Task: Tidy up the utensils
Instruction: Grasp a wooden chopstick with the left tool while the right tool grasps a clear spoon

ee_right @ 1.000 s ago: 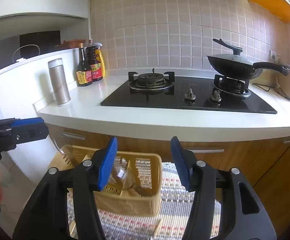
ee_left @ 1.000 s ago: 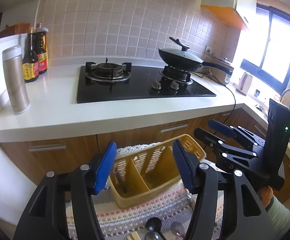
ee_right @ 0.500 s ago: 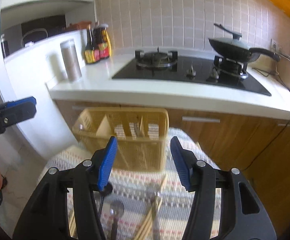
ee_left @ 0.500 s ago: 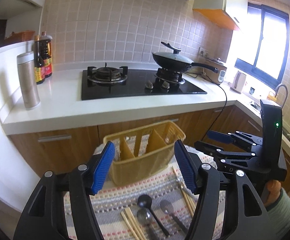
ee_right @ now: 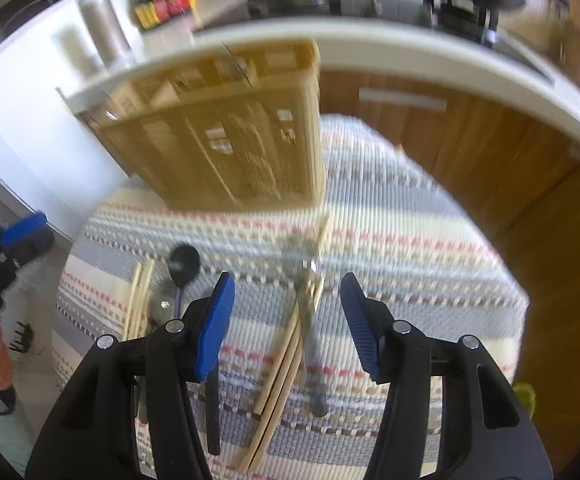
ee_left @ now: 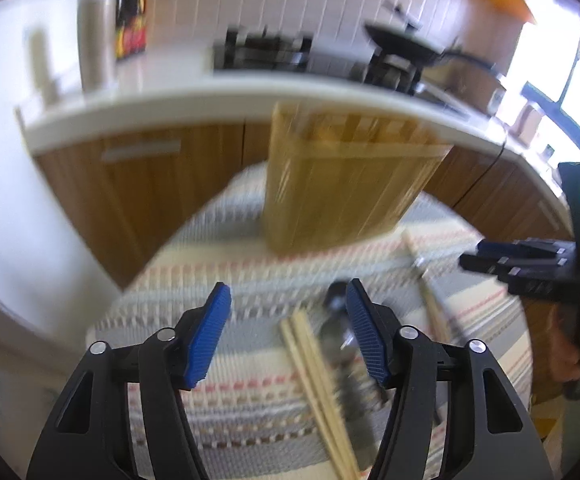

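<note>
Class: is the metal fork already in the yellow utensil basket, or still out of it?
Out. The fork lies flat on the striped mat, in front of the basket.

**Two wrist views angled down at one mat**

Each fisheye view is taken from behind its own fingers, tilted steeply down and set close over the striped mat point(ee_left: 250, 364). The yellow basket point(ee_right: 226, 136), counter edge point(ee_left: 226, 100) and mat are shared by both views. Each gripper is caught at the other view's edge. Both pictures are blurred.
</note>
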The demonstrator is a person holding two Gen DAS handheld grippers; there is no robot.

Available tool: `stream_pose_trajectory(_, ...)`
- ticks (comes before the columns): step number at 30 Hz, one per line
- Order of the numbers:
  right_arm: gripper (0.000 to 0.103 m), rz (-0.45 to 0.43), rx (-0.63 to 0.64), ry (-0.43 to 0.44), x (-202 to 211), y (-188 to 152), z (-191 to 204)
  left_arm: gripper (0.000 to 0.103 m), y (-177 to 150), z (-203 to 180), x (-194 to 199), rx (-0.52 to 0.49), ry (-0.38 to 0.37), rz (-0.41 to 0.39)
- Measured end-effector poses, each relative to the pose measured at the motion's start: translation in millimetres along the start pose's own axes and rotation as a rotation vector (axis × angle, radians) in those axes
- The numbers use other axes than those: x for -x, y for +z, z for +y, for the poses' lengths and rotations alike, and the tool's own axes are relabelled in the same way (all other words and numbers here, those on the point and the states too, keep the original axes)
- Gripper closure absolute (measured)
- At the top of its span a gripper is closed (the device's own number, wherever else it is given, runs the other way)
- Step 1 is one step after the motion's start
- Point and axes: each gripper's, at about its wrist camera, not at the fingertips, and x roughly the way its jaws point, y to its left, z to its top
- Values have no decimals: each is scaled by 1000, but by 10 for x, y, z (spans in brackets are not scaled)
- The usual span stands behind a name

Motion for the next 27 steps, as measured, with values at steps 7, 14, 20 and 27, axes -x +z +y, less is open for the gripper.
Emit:
stream_pose_trajectory(7,61,111,-29,3,-430,60,-102,63,-286,143,-602,15,24,212)
stream_pose_trajectory(14,65,169,-7,-25,-671,106,-9,64,-365,176,-769,30,15,250)
stream_pose_trajectory(20,65,172,-1,-45,-711,107,25,65,-395,18,-838,-36,93,242)
stream_pose_trajectory(27,65,168,-8,-46,-750,129,52,65,-442,-160,-854,-111,160,235)
